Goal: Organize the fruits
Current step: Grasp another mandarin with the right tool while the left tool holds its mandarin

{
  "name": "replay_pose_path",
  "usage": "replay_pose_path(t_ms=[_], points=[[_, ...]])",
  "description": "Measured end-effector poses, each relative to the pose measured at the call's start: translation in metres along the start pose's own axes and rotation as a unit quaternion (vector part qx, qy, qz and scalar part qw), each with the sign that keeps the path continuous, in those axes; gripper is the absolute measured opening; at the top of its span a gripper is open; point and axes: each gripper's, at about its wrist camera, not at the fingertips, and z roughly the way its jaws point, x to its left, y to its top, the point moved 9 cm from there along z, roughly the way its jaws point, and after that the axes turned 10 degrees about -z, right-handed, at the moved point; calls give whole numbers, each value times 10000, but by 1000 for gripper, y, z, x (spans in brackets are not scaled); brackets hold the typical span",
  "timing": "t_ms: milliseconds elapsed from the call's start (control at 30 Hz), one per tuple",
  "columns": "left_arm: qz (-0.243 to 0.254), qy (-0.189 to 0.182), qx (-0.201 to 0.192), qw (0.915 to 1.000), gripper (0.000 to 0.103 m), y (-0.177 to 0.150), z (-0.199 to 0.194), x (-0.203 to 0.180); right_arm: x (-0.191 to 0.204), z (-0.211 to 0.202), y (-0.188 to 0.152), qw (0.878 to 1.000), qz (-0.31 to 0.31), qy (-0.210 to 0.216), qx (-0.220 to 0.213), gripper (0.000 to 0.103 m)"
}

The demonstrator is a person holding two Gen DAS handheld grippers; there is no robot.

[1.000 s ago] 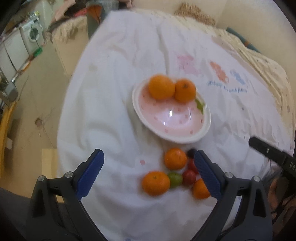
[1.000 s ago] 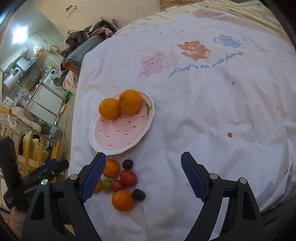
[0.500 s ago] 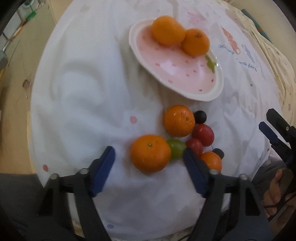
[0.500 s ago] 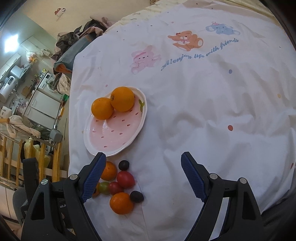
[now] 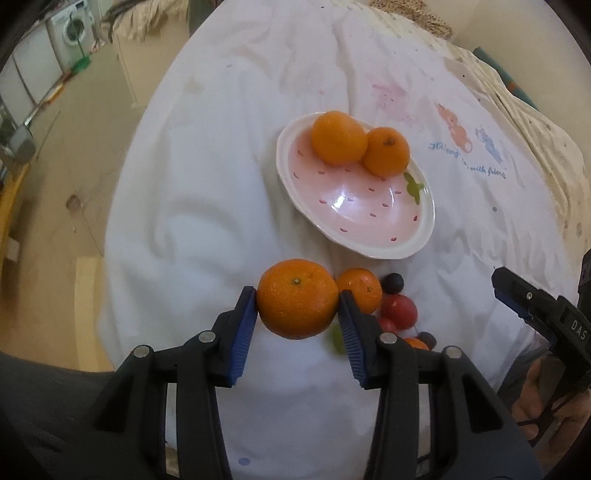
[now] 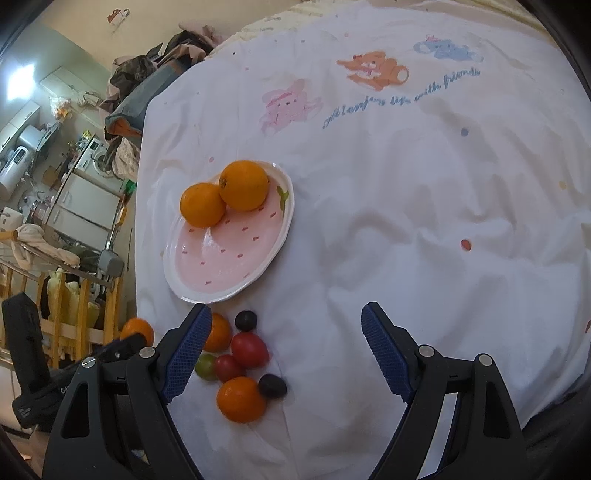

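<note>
My left gripper [image 5: 297, 308] is shut on a large mandarin [image 5: 297, 298] and holds it above the white cloth, just short of the pink strawberry plate [image 5: 369, 236]. Two oranges [image 5: 338, 137] lie at the plate's far end. On the cloth beside the held mandarin lie a smaller mandarin [image 5: 360, 288], red tomatoes [image 5: 399, 310], a green one and dark grapes [image 5: 392, 282]. My right gripper [image 6: 284, 343] is open and empty, over the cloth to the right of the fruit pile [image 6: 243, 358]; the plate [image 6: 236, 288] is ahead of it to the left.
The white printed cloth [image 6: 406, 192] covers a round table that drops off at the left edge [image 5: 118, 206]. Floor, a washing machine [image 5: 70, 29] and a wooden rack [image 6: 74, 295] lie beyond. The right gripper shows at the right of the left wrist view [image 5: 532, 302].
My left gripper dropped toward the front mandarin, shut on it and lifted it off the cloth. My right gripper stayed open and hardly moved.
</note>
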Motion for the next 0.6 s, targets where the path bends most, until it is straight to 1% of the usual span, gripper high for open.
replay_pose_path(t_ms=[100, 233, 267, 300, 333, 367, 500, 600], points=[[5, 48, 58, 10000, 40, 1, 4, 1, 4, 5, -8, 9998, -82, -12, 191, 86], [6, 62, 93, 9999, 40, -1, 4, 1, 16, 15, -24, 9980, -323, -40, 549, 85], [2, 59, 79, 10000, 40, 1, 3, 1, 20, 18, -30, 9973, -349, 2, 649, 84], [0, 53, 79, 10000, 40, 0, 4, 0, 25, 20, -35, 9966, -360, 85, 730, 78], [-26, 19, 77, 10000, 40, 0, 3, 0, 31, 22, -42, 9957, -352, 223, 822, 74], [-44, -9, 79, 10000, 40, 1, 2, 0, 35, 25, -48, 9949, -309, 302, 914, 71], [-61, -118, 17, 9999, 40, 4, -4, -2, 46, 35, -77, 9908, 128, 523, 1242, 70], [-12, -169, -71, 9998, 40, 5, -9, -6, 52, 43, -88, 9866, 369, 735, 1411, 70]])
